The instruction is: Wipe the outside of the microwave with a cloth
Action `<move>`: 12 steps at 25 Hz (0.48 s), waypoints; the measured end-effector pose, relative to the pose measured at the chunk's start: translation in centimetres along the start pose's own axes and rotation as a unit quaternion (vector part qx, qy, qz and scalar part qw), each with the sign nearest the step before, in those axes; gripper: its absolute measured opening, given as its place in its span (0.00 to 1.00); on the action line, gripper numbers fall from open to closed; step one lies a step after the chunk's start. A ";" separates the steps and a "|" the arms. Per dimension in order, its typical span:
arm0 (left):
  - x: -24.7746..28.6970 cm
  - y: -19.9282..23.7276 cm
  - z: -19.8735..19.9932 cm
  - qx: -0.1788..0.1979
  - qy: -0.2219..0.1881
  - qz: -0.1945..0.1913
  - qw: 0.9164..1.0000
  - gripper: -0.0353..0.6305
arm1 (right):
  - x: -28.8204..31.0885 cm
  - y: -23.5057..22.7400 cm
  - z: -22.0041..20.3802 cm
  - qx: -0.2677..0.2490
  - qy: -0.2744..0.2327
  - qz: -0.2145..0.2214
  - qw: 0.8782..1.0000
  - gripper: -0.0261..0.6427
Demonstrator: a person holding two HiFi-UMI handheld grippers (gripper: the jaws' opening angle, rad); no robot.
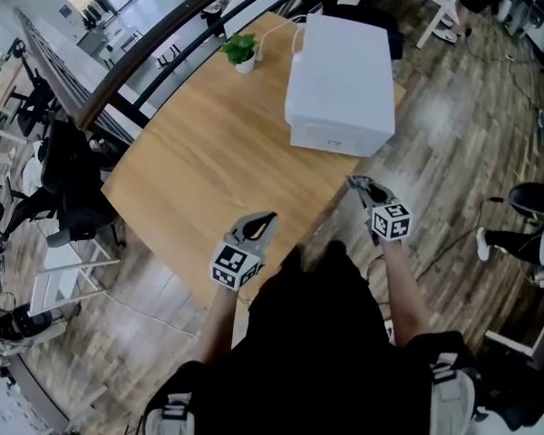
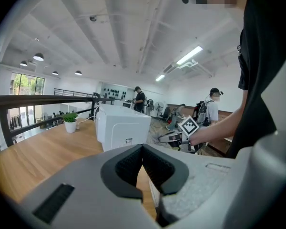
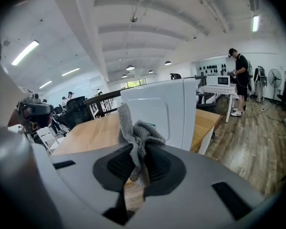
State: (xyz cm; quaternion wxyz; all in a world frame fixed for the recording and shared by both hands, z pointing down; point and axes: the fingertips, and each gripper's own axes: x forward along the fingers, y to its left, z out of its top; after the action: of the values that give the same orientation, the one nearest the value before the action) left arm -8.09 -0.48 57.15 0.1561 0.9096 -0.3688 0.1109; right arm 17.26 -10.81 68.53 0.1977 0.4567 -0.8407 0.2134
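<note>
Wooden table (image 1: 208, 170) standing on a plank floor (image 1: 453, 152). A white microwave (image 1: 340, 84) sits on the table's far right part, close to the edge. A small potted plant (image 1: 241, 53) stands near the far edge, left of the microwave. A white cable (image 1: 274, 28) lies between them.

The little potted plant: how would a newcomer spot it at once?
Start at the wooden table. At its far edge, left of the white microwave, stands the plant, the only green thing there, in a small white pot.
</note>
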 end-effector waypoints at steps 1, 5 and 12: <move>0.4 -0.1 0.3 -0.001 -0.002 0.000 1.000 0.05 | -0.8 -0.2 0.2 -0.012 -0.004 0.002 1.000 0.10; 2.4 -1.6 1.5 0.003 -0.006 0.001 1.000 0.05 | -3.3 -1.9 0.7 -0.061 -0.005 0.008 0.998 0.10; 5.5 -6.2 2.4 -0.001 0.004 0.011 1.000 0.05 | -7.1 -2.9 3.1 -0.097 -0.045 0.055 0.993 0.09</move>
State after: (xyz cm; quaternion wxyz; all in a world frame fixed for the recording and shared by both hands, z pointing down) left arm 0.36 -0.65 55.44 0.1569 0.9049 -0.3785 0.1156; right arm 22.88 -9.06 62.75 0.1909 0.3973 -0.8895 0.1206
